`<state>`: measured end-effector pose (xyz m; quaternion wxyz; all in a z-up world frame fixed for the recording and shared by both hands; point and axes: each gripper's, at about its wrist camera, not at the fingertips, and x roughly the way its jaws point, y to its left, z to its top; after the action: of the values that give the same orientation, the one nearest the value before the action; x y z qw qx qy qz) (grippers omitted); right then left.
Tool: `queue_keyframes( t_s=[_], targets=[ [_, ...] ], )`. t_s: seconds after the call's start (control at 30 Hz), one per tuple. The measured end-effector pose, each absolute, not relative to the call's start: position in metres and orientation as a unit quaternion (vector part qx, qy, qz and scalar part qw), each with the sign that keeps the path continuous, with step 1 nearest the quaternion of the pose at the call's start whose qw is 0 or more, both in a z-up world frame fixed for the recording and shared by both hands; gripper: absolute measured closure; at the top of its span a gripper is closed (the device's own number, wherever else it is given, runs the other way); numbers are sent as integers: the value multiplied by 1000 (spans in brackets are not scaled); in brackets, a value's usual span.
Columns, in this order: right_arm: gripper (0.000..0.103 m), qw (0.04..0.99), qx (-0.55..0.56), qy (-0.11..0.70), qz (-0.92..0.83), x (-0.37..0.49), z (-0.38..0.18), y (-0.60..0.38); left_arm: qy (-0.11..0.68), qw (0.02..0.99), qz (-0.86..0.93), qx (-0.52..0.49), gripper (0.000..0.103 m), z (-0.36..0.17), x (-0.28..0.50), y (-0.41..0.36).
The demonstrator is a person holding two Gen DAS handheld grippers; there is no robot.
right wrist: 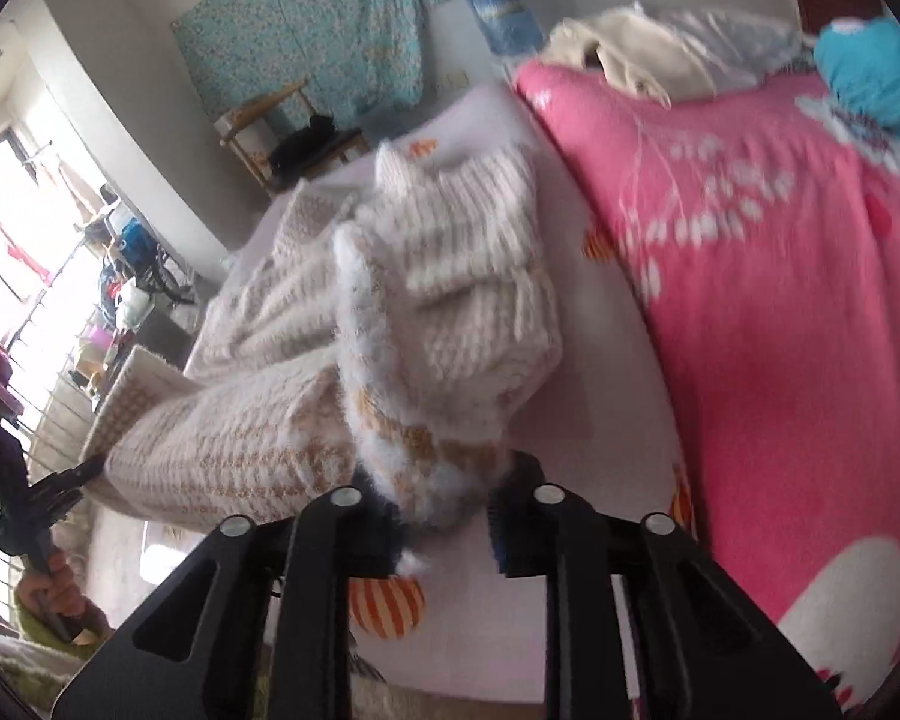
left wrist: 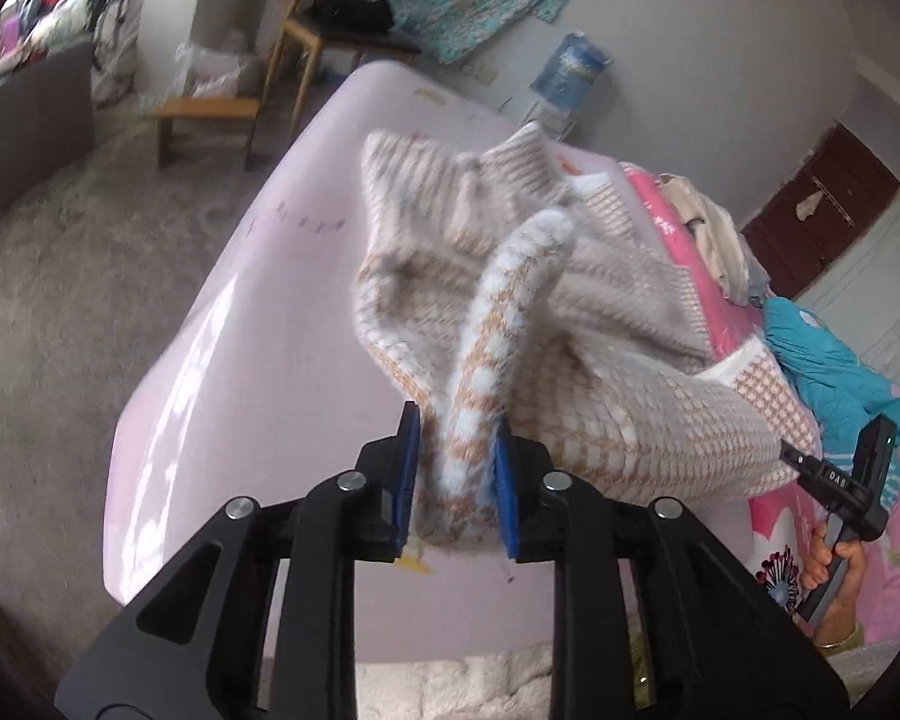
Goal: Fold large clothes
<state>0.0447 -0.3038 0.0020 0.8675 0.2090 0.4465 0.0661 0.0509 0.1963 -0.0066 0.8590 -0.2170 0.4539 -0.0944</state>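
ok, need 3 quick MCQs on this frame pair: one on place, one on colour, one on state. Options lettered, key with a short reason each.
1. Where does the pink blanket lie relative to the sweater in the right wrist view?
A. To its right
B. Under it
C. To its left

2. What colour are the pads on the left gripper?
A. Red
B. Blue
C. White

3. What is the right gripper doing?
A. Open, holding nothing
B. Gripping a chair leg
C. Gripping the sweater's edge

Key:
1 A, the blanket fills the right side of the bed, the sweater sits left of it.
2 B, blue pads flank the pinched knit.
3 C, fuzzy knit is bunched between its fingers, lifted off the bed.
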Motion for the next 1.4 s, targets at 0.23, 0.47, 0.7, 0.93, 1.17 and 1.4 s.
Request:
queue_keyframes(
  t_s=[0.23,0.47,0.7,0.93,1.17,1.4],
  targets=[
    [51,831,289,473,42,21,-20,-342,434,862,26,-260,76,-20,22,266],
    [37,881,215,417,62,27,30,-304,398,892,-101,-191,46,27,47,177],
    [24,871,109,456,143,62,7,-212,456,874,-158,-60,28,-5,78,67],
    [15,851,107,499,127,80,-49,-198,503,856,-117,-29,13,-49,94,57],
    [6,864,62,484,126,73,-51,-184,491,866,-96,-5,8,-56,88,51],
    [6,868,83,470,137,69,-52,-192,496,864,-86,15,8,-57,89,44]
  ],
)
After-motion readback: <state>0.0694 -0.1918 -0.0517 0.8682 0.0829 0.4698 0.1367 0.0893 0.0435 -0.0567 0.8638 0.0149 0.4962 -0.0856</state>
